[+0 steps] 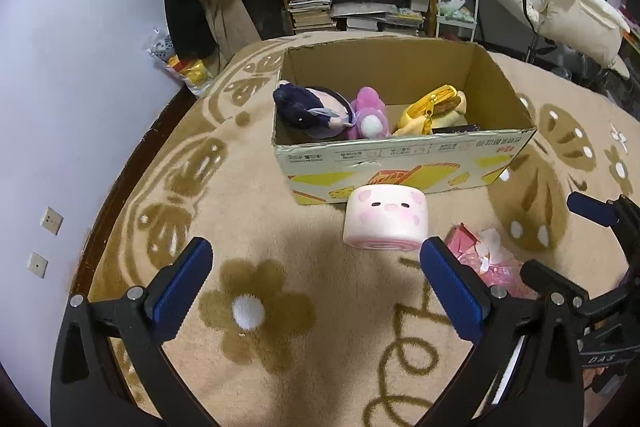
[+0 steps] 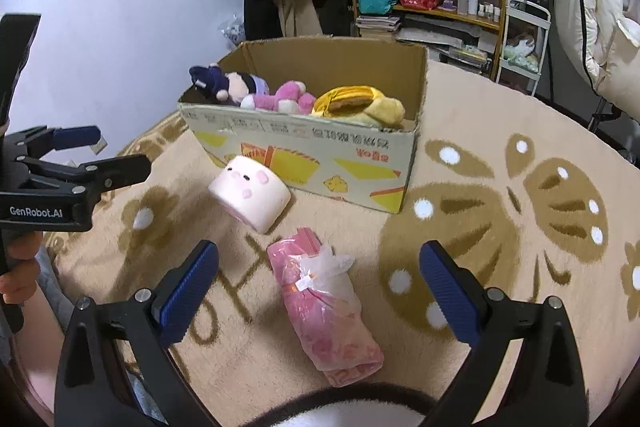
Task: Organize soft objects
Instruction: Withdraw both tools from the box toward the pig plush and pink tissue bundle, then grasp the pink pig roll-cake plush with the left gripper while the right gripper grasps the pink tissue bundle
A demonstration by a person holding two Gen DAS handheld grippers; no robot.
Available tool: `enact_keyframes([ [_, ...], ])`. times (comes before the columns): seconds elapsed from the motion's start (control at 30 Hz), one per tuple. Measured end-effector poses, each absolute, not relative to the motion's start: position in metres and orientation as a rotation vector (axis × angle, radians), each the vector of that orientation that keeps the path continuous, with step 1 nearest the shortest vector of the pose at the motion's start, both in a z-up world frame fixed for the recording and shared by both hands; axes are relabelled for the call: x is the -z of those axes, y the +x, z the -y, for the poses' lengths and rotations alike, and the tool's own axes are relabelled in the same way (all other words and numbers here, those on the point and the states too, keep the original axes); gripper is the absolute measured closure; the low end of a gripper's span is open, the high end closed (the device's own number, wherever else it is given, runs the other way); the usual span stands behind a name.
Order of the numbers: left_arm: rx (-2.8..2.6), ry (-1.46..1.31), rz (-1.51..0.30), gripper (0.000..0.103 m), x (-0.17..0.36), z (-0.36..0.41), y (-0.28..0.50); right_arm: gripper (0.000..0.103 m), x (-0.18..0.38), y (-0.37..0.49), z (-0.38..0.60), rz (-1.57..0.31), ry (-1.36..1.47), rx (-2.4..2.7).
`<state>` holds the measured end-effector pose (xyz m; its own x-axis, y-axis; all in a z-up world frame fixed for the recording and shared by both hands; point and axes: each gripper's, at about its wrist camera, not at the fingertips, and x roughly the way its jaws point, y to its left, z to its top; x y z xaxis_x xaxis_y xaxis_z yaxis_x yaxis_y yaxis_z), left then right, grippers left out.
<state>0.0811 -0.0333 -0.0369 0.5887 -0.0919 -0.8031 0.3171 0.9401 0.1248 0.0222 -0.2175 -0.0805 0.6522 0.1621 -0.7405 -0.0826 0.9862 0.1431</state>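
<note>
Pink bundle (image 2: 326, 307) between open right claw (image 2: 320, 291), box (image 2: 304, 151) beyond

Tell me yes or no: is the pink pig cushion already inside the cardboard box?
No, the pig cushion lies on the blanket just in front of the cardboard box, outside it.

Your left tool (image 1: 316, 285) has black plastic arms shaped like open triangles, each with silver screw heads at the joints and a ribbed blue pad (image 1: 182, 285) on its inner face. Your right tool (image 2: 319, 285) is built the same: black frame, silver screws, blue ribbed pads (image 2: 450, 293). In the right wrist view, at nine o'clock, white lettering "GenRobot.AI" marks the left tool's black body, and your bare-skinned left hand (image 2: 18, 269) shows beneath it.
</note>
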Motion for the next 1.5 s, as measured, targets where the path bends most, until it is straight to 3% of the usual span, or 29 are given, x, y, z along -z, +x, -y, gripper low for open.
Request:
enact_keyframes([
  [0.9,0.318,0.350,-0.959,0.000,0.078,0.065,0.094,0.000,0.133,0.056,0.207,-1.043,0.117,-0.151],
  [1.17,0.325,0.341,-0.986,0.000,0.089,0.064,0.103,0.008,0.150,0.064,0.209,-1.097,0.135,-0.171],
  [1.23,0.332,0.326,-0.991,0.000,0.090,0.064,0.106,0.024,0.158,0.069,0.208,-1.125,0.120,-0.173],
  [1.5,0.351,0.264,-1.030,0.000,0.101,0.062,0.121,0.025,0.169,0.076,0.211,-1.169,0.127,-0.192],
])
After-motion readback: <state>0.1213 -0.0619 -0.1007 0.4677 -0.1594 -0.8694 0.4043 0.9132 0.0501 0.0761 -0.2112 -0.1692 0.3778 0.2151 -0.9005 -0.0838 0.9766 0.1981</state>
